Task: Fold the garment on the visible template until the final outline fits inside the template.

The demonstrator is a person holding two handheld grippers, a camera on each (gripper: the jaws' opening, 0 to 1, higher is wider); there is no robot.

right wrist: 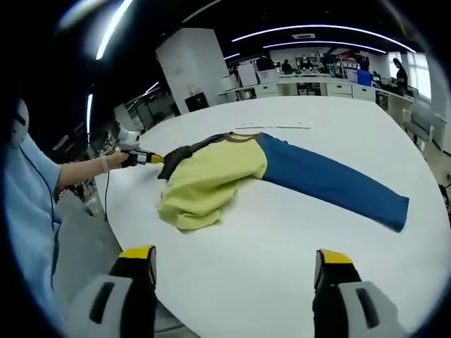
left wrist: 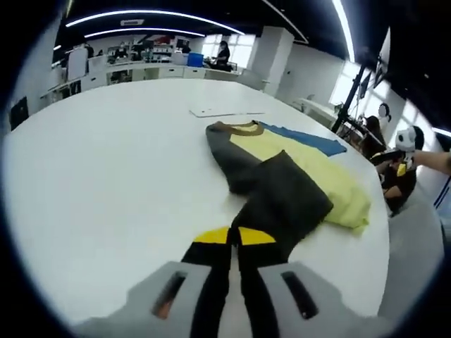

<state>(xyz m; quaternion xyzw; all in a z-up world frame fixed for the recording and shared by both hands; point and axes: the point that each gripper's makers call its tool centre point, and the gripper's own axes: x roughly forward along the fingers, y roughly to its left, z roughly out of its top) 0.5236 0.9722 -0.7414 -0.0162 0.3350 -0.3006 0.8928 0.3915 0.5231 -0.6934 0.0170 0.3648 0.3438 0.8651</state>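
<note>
Left tongs point(left wrist: 234, 239) pinched tight on the shirt's dark sleeve point(left wrist: 278, 201), low over the table point(left wrist: 106, 176). Right tongs point(right wrist: 236, 264) wide apart, holding nothing.

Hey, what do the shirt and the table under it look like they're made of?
The garment looks like soft matte knit fabric, probably cotton or a blend: it creases and bunches where folded, and its grey sleeve drapes limply from the left tool. The table looks like smooth white laminate or painted board with a faint sheen; which one is unclear.
</note>
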